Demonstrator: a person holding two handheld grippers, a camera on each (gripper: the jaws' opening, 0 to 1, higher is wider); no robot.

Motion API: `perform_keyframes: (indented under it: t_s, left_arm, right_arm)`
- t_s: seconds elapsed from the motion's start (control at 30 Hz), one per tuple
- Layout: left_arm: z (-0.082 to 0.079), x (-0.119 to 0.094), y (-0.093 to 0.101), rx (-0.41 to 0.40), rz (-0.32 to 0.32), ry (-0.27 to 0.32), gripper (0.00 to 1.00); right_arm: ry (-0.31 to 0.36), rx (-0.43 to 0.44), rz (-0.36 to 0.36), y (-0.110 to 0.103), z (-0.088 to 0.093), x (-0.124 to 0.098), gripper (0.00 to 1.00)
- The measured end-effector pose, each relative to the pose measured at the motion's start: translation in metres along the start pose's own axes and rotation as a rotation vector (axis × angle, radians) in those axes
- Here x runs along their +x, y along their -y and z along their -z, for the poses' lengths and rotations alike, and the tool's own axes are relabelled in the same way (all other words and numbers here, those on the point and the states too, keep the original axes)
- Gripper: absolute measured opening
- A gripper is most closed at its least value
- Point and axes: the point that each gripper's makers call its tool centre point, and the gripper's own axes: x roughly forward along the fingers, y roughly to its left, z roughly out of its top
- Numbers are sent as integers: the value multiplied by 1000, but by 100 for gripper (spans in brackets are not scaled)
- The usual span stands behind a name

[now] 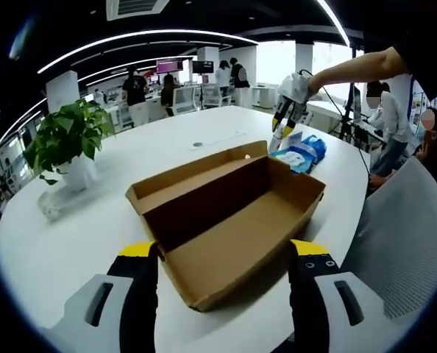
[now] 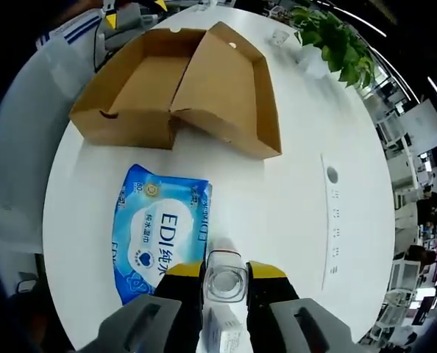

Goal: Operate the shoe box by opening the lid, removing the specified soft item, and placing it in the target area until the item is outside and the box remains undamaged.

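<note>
The box (image 1: 229,220) sits open and empty on the table (image 1: 71,243), with the left gripper (image 1: 226,276) spread wide around its near end, probably steadying it. The right gripper (image 2: 226,283) pinches a small clear bottle (image 2: 224,278) just beside the wipes (image 2: 160,232), already outside.

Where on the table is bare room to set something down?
Free: the white table between the open shoe box and the cable ports, and between box and potted plant. Crowded: beside the blue wipes pack, where the right gripper holds a small box.
</note>
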Motion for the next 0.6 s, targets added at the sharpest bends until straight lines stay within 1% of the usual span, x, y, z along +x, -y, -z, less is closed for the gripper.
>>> perform_keyframes:
  t_s: [0.2,0.37,0.6]
  left_arm:
    - [1,1,-2,-4,-4,-6,73]
    - [1,1,2,-3,-6,-12,72]
    - [2,1,4,-4,-7,-17,72]
  right_arm:
    - [2,12,4,4,-1,-2,18]
    - [14,28,-4,2,-7,-4,18]
    - [24,50,10,7,-9,-3,18]
